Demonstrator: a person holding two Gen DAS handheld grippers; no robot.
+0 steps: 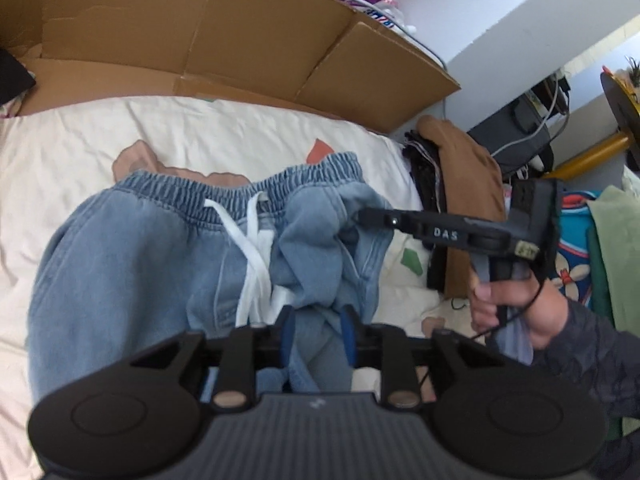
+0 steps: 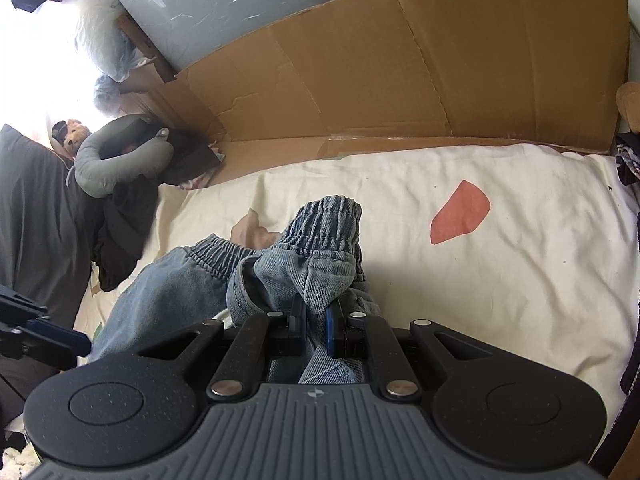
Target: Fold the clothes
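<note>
The jeans [image 1: 132, 264] lie on the bed [image 1: 60, 148], in the middle of the left view, waistband [image 1: 180, 194] toward the top. The white drawstring [image 1: 254, 256] hangs down the front.

The right gripper [image 2: 316, 320] is clenched on a bunch of denim near the waistband, at the right side of the jeans in the left view. It lifts that part up into a little peak. The left gripper [image 1: 318, 330] has its jaws a bit apart. Cloth sits between them, but I cannot tell if the pads press on it.

The step looks like getting the jeans flat and ready for the first fold. To do it well, the left gripper should get a firm pinch on the cloth first. Then both should pull the waistband straight and even, so one leg lands right on the other. The drawstring should stay tucked in, not caught in the fold.

There is lots of open bed at the right of the right view, by the red patch [image 2: 460, 212]. The cardboard [image 2: 400, 72] stands like a wall along the top, so do not push that way. A pile of clothes [image 1: 460, 184] sits at the bed's right edge in the left view. Dark clothes and a grey neck pillow [image 2: 112, 164] crowd the left of the right view.
</note>
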